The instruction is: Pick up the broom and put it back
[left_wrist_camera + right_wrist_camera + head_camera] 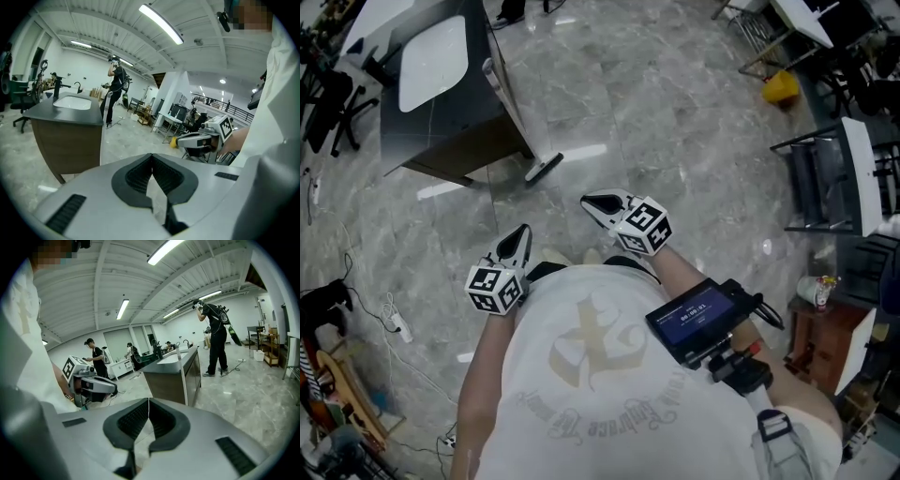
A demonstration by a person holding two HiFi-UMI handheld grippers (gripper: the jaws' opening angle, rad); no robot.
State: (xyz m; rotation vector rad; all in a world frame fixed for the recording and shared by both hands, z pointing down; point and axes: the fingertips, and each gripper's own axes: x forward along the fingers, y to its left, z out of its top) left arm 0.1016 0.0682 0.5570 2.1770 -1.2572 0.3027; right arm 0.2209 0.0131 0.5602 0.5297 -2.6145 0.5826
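The broom [510, 106] leans against the side of a dark sink counter [441, 141], its white handle slanting down to a dark head [544, 169] on the grey floor. In the right gripper view the broom's handle [183, 378] shows as a white pole beside the counter [166, 380]. My left gripper [523, 231] and right gripper [591, 201] hang in front of my chest, short of the broom and apart from it. The left gripper [151, 158] is shut with nothing between its jaws, and so is the right gripper [148, 401].
A person [114, 89] stands past the counter [65, 133], also seen as a person [214, 336] in the right gripper view. Metal racks [825, 178] and a yellow object [781, 86] stand at the right. Cables [394, 319] and an office chair [333, 103] lie at the left.
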